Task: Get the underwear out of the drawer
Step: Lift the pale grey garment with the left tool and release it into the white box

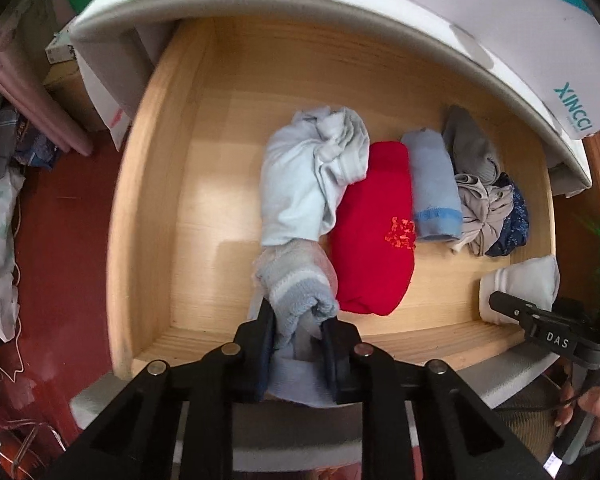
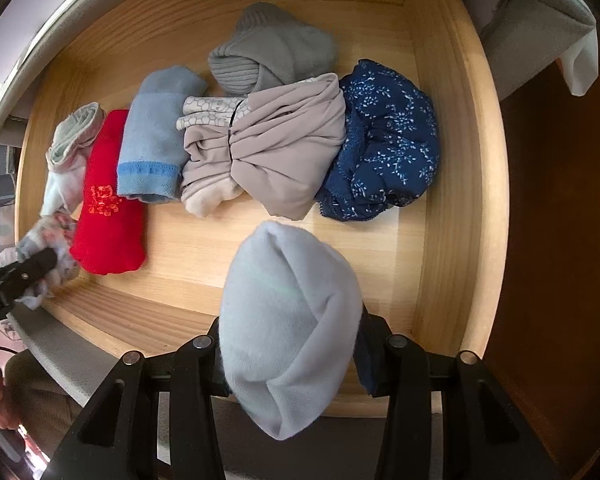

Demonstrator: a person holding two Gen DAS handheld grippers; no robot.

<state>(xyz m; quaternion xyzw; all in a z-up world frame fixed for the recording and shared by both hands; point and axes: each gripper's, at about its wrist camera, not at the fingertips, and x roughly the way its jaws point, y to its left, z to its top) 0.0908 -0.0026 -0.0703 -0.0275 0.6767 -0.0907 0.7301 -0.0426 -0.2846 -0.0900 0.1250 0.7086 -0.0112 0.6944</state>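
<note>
An open wooden drawer (image 1: 160, 160) lies below both grippers. My left gripper (image 1: 296, 322) is shut on a folded piece striped grey and blue (image 1: 296, 280), just over the drawer's front left. The right wrist view shows that same left gripper (image 2: 40, 264) at the left edge, clamped on the striped piece (image 2: 58, 236). My right gripper (image 2: 290, 344) is shut on a pale blue-white rolled garment (image 2: 292, 312) above the drawer floor (image 2: 188, 248). From the left wrist view, the right gripper (image 1: 512, 308) and its roll (image 1: 528, 280) sit at the front right.
A row of folded clothes crosses the drawer: a pale blue bundle (image 1: 308, 176), a red piece (image 2: 108, 208), a blue one (image 2: 156, 144), grey (image 2: 276, 56), beige (image 2: 276, 148) and navy floral (image 2: 388, 140). A white cabinet top (image 1: 380, 20) overhangs the back. A person's hand (image 1: 596, 404) shows at right.
</note>
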